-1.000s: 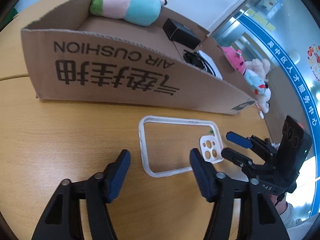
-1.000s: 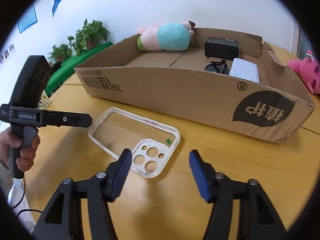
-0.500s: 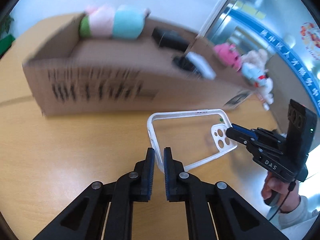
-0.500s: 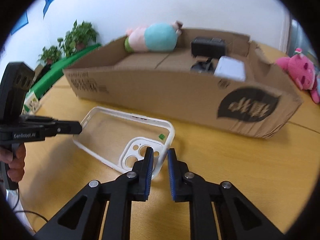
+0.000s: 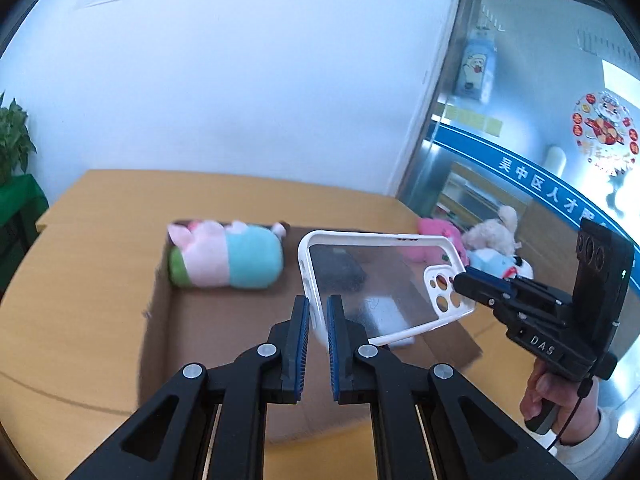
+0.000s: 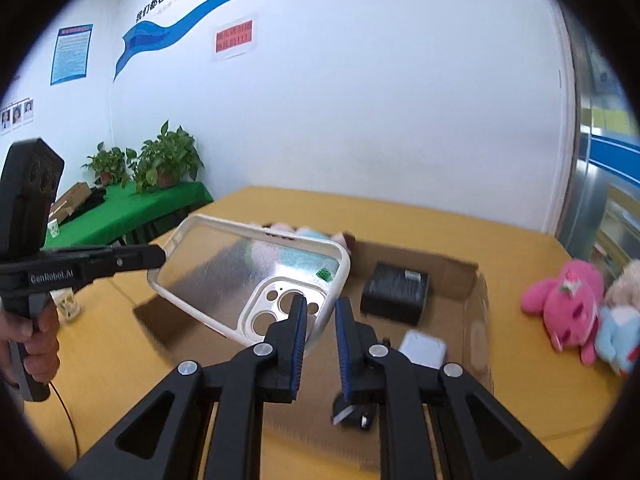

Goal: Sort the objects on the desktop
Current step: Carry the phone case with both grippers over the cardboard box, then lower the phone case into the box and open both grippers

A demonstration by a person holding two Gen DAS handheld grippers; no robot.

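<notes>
- Table (image 5: 100,280): wooden top, carries the cardboard box (image 6: 460,276); box sits open-topped below both my grippers.
- Inside box, far-left corner: plush toy (image 5: 224,256), pink/teal/green, lying on its side. Black adapter (image 6: 396,292) near the far-right corner; white device (image 6: 422,348) just in front of it, toward the right wall.
- More plush toys (image 6: 568,304) (pink, beige, blue) on the table top beyond the box's right wall, near the table's right edge.
- Phone case (image 5: 380,280): clear back, white rim, camera cutout. It's off the table, held in the air over the box, tilted, between my two grippers.
- Left gripper (image 5: 318,320): jaws narrow, pinched on the case's rim at the end w/o the cutout.
- Right gripper (image 6: 322,320): jaws narrow, clamped on the rim at the camera-cutout end; in left wrist view its tips sit right at the cutout.
- Hand (image 5: 540,396) of the person shows under the right gripper's handle, pale sleeve at the wrist.
</notes>
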